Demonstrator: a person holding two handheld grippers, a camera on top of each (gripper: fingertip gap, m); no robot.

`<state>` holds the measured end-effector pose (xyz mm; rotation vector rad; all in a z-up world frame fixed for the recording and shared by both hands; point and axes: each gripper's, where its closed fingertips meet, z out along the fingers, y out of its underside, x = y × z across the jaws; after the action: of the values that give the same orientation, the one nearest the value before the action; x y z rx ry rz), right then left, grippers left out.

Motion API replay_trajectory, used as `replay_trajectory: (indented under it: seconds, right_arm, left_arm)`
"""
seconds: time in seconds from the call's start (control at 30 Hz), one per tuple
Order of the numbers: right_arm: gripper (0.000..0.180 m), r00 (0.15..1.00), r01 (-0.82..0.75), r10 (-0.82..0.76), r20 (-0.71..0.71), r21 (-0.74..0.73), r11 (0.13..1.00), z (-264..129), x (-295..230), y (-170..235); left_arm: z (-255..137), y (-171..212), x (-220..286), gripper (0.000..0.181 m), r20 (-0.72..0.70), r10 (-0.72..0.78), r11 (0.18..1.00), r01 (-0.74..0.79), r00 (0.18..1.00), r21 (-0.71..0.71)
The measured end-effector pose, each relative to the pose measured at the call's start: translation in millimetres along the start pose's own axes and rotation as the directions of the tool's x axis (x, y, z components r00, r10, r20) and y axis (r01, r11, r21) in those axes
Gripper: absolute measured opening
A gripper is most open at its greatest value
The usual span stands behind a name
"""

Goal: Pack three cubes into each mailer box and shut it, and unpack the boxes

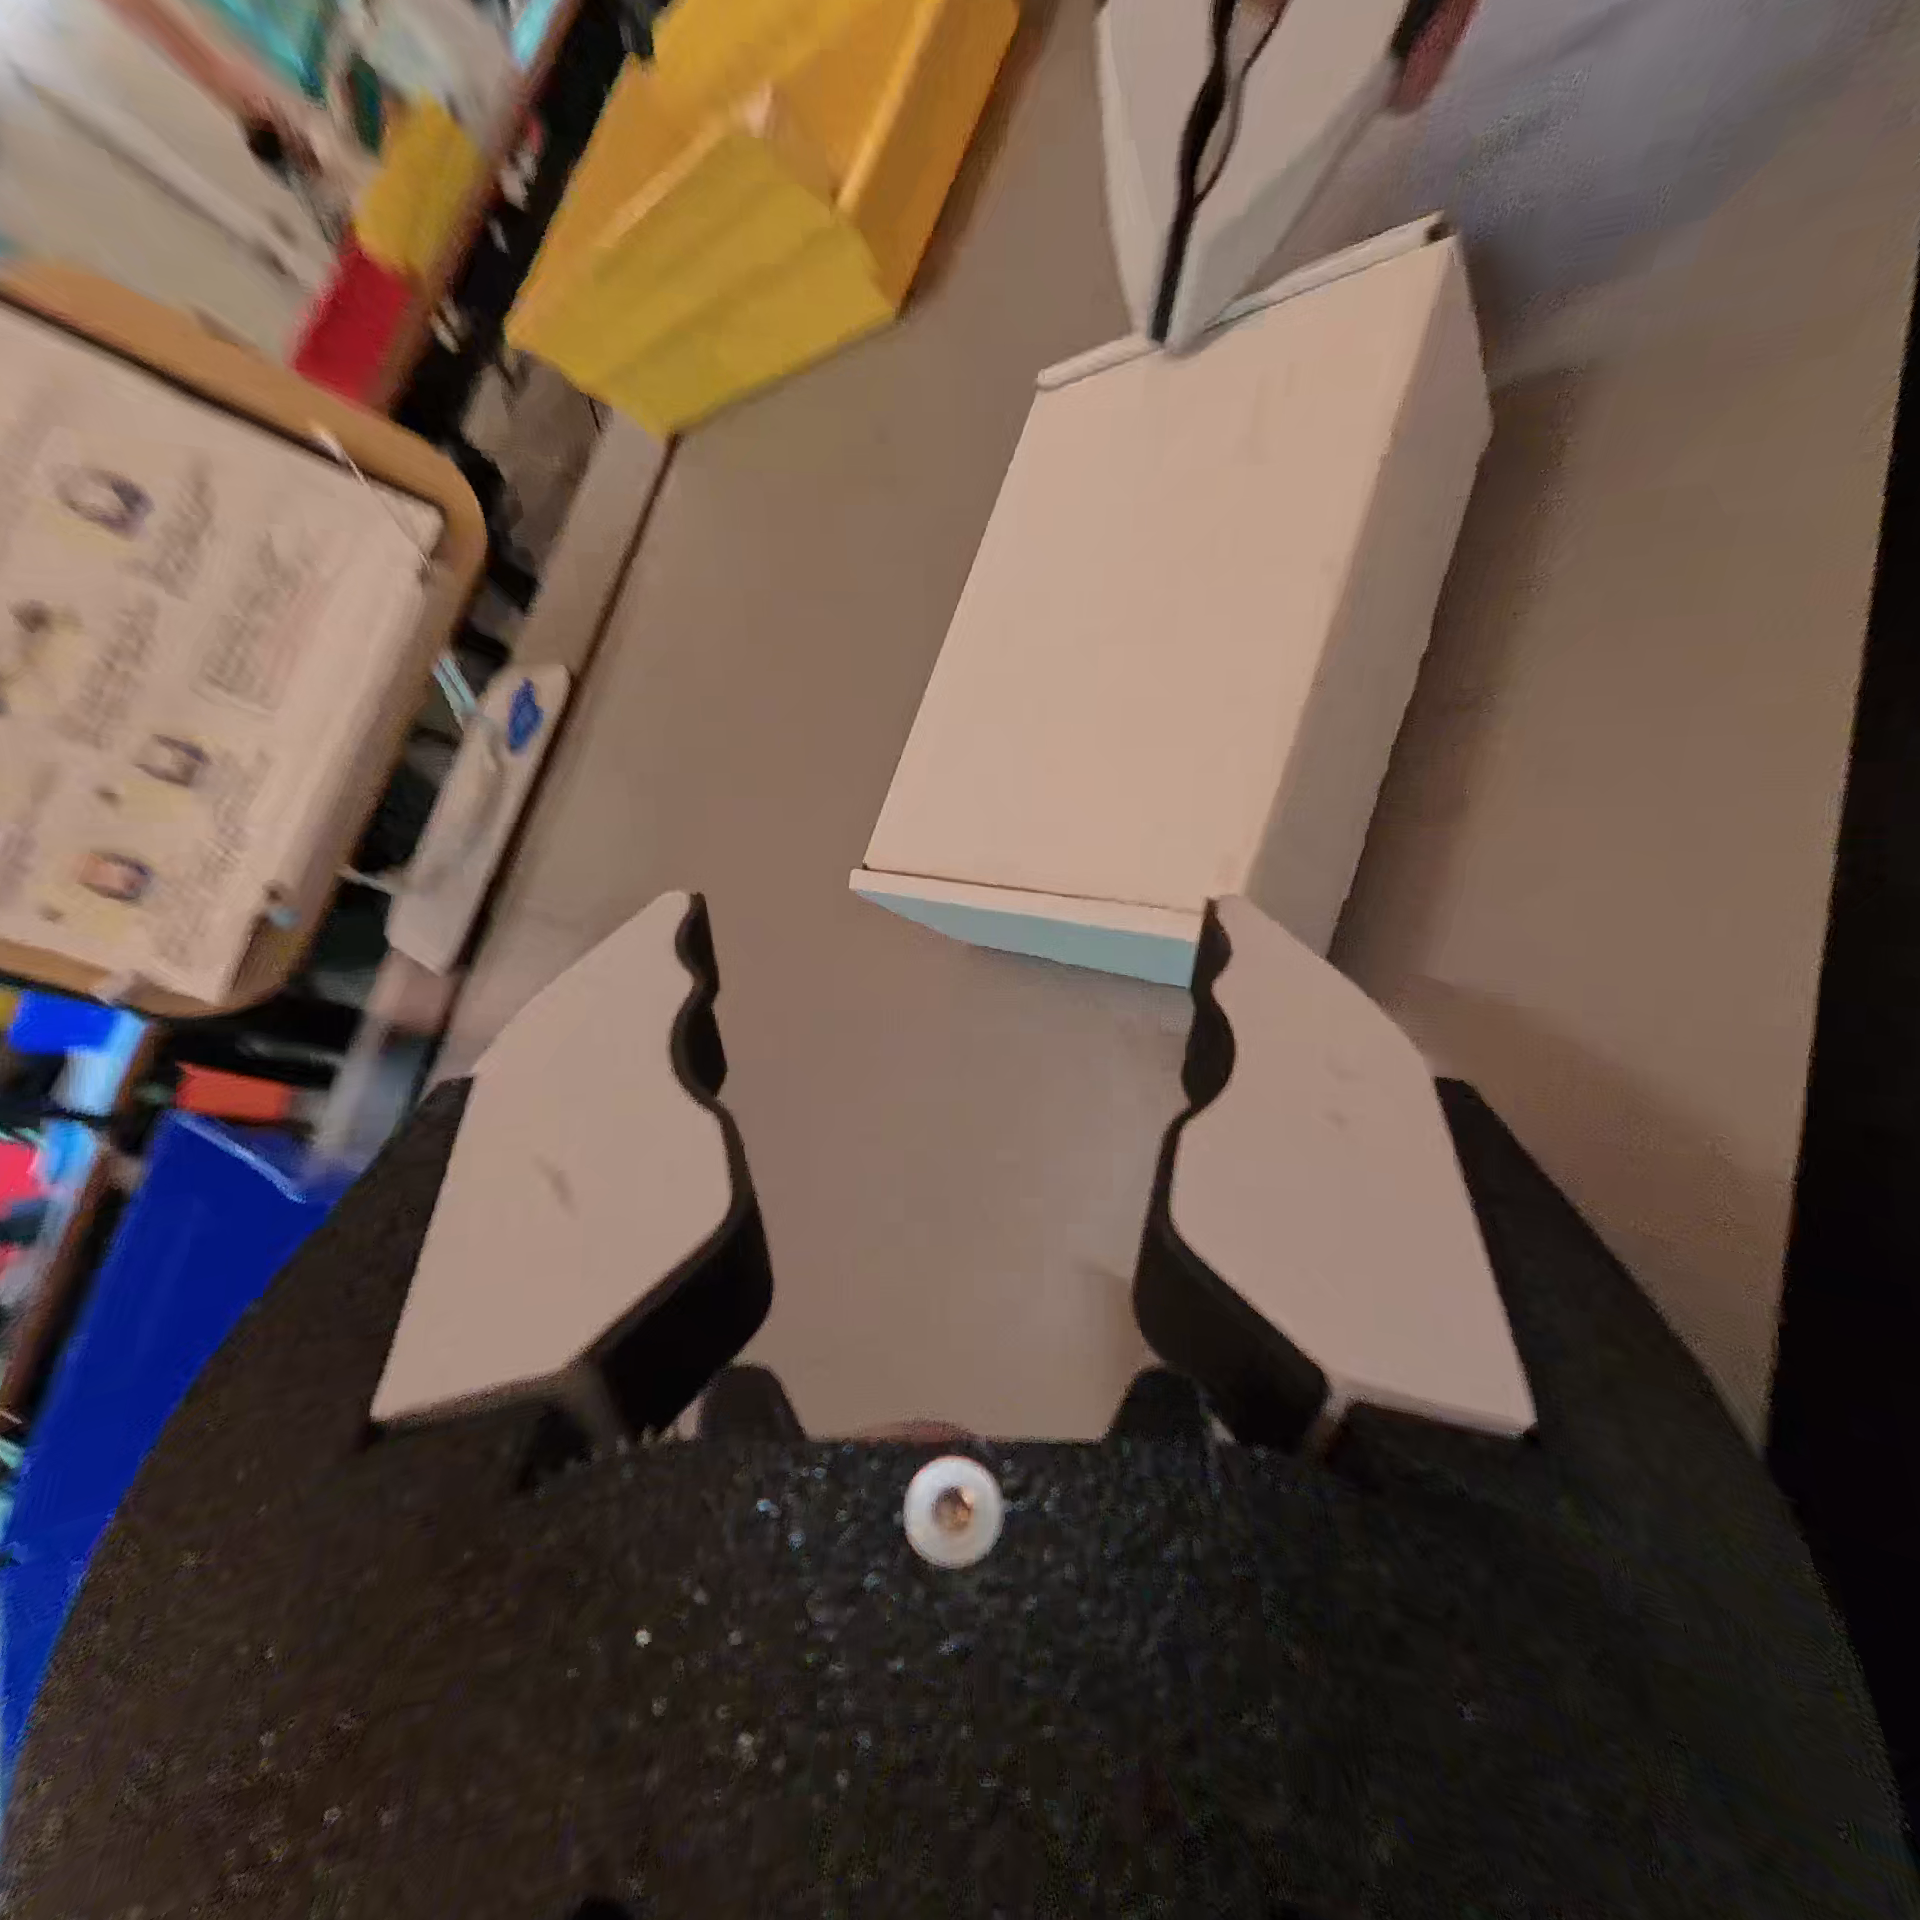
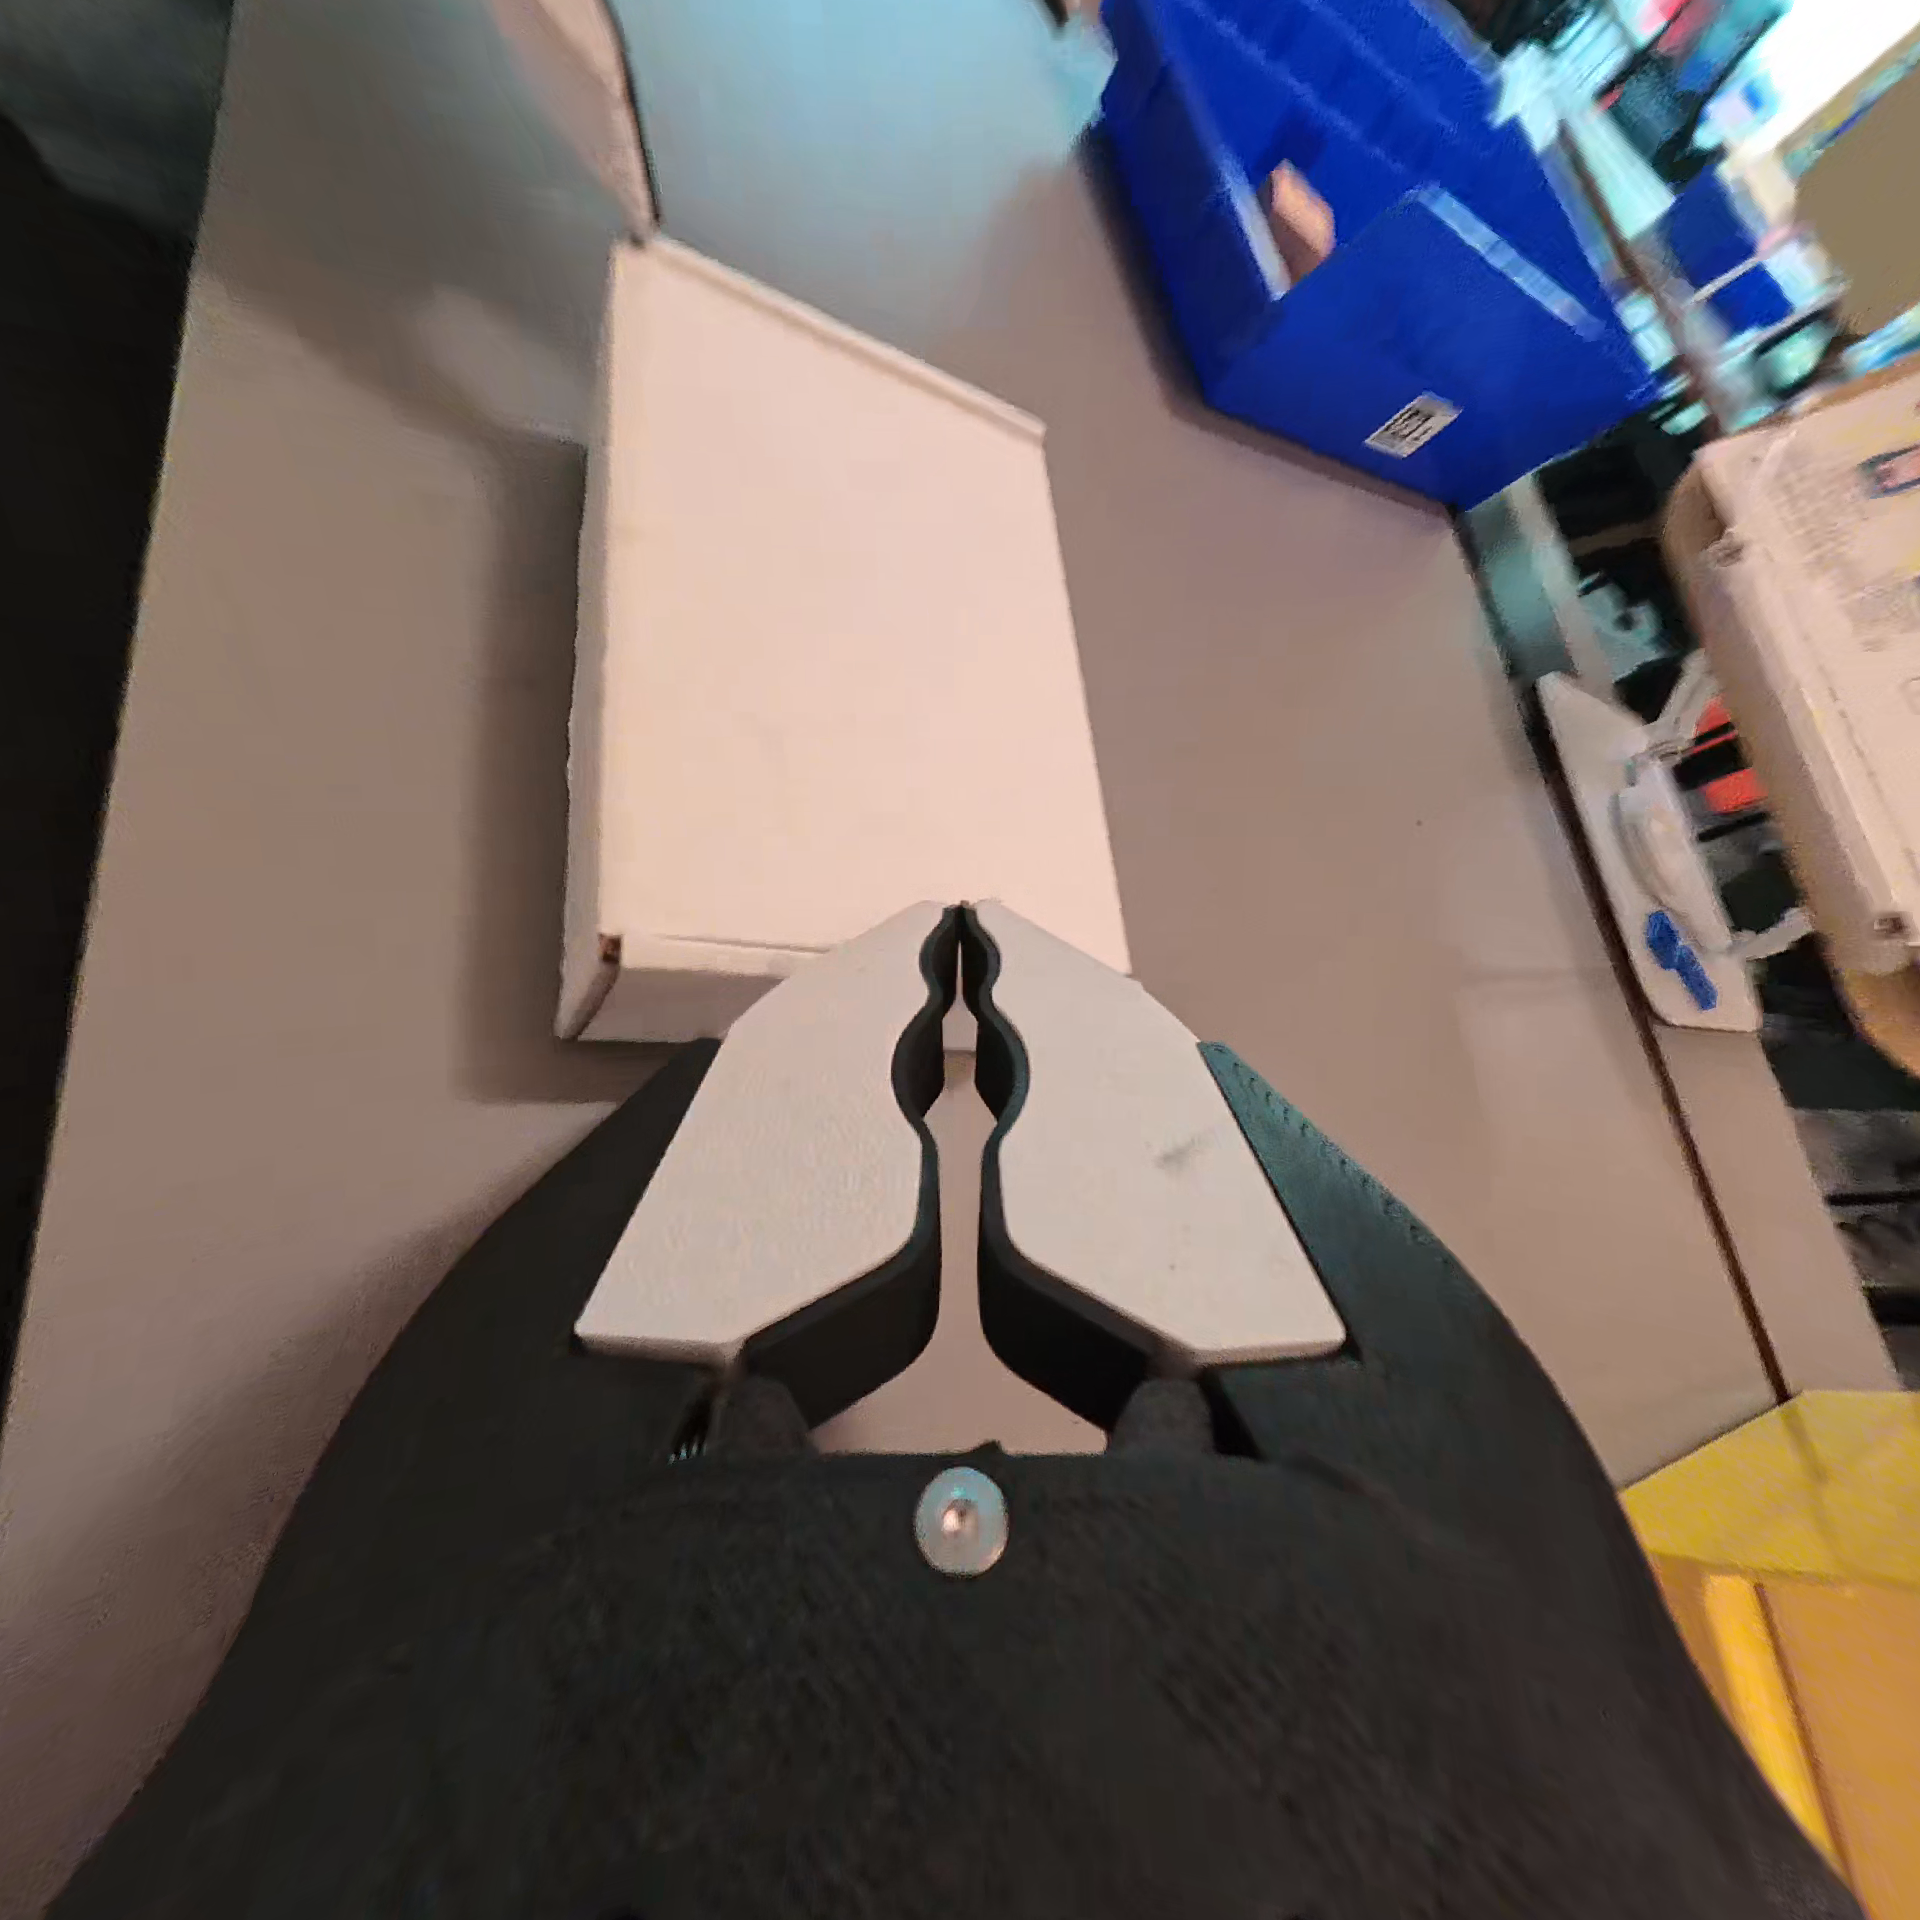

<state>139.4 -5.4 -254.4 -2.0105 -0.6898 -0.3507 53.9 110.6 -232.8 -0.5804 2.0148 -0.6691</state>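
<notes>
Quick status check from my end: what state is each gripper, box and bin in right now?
left gripper: open, empty, beside the box's near end.
right gripper: shut, empty, at the box's near edge.
white mailer box: closed, flat on the table.
yellow bin: on the table; contents not visible.
blue bin: on the table; contents not visible.

I count one shut white mailer box on my tabletop, one yellow bin, one blue bin, and my two claws: left, right.
</notes>
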Motion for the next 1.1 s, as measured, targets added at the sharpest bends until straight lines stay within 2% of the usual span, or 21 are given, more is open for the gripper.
replay_trajectory:
  seconds: [0.03, 0.1, 0.17, 0.3, 0.43, 0.57, 0.63, 0.77, 0.83, 0.93, 1.03, 1.1]
  right_arm:
    - [0.0, 1.0, 0.012, -0.012, -0.017, 0.014, 1.0, 1.5, 1.2, -0.7]
    - [0.0, 0.999, -0.032, 0.033, -0.003, 0.018, 0.999, 1.5, 0.7, 0.1]
    - [0.0, 0.997, -0.073, 0.073, 0.02, 0.009, 0.997, -0.8, -0.1, 2.6]
    - [0.0, 0.994, -0.105, 0.104, 0.03, 0.037, 0.994, -5.8, 1.0, 7.5]
    - [0.0, 0.982, -0.182, 0.177, 0.061, 0.077, 0.98, -11.1, 2.0, 12.4]
    - [0.0, 0.98, -0.195, 0.19, 0.06, 0.085, 0.977, -17.4, 4.0, 18.4]
    - [0.0, 0.976, -0.215, 0.21, 0.062, 0.095, 0.972, -20.6, 4.9, 21.4]
    - [0.0, 0.964, -0.264, 0.255, 0.08, 0.143, 0.954, -23.4, 5.1, 23.3]
    - [0.0, 0.983, -0.18, 0.175, 0.048, 0.128, 0.975, -25.4, 6.7, 24.0]
    - [0.0, 0.992, 0.073, -0.065, -0.108, 0.072, 0.995, -34.5, 18.8, 22.2]
    - [0.0, 0.969, 0.194, -0.182, -0.164, 0.057, 0.979, -42.5, 20.0, 15.9]
    - [0.0, 0.961, 0.24, -0.231, -0.149, 0.04, 0.97, -44.2, 12.5, 15.6]
  left_arm:
    - [-1.8, 2.1, -0.2, 0.089, 0.022, 0.059, 0.998, -0.059, 0.998, 0.014]
    - [-2.4, 15.3, 2.0, 0.09, 0.003, 0.135, 0.989, -0.135, 0.991, -0.066]
    - [-2.4, 21.6, 6.0, 0.102, -0.055, 0.144, 0.982, -0.15, 0.988, -0.116]
    - [2.8, 10.6, 3.9, 0.104, -0.078, 0.199, 0.977, -0.204, 0.977, -0.069]
    - [20.8, 7.5, -5.2, 0.108, -0.065, 0.394, 0.913, -0.399, 0.917, -0.09]
    - [40.1, 14.2, 2.3, 0.11, -0.159, 0.523, 0.832, -0.542, 0.837, -0.114]
    - [47.5, 17.8, 5.3, 0.11, -0.187, 0.547, 0.812, -0.572, 0.816, -0.12]
    - [57.0, 16.5, 9.7, 0.107, -0.193, 0.505, 0.84, -0.53, 0.841, -0.112]
    - [58.8, 16.1, 10.6, 0.102, -0.18, 0.489, 0.852, -0.511, 0.854, -0.112]
    - [58.3, 17.2, 11.7, 0.096, -0.168, 0.481, 0.858, -0.501, 0.86, -0.109]
    - [56.6, 20.4, 9.6, 0.095, -0.168, 0.487, 0.852, -0.509, 0.857, -0.124]
    - [56.0, 22.5, 6.8, 0.096, -0.164, 0.495, 0.845, -0.516, 0.853, -0.136]
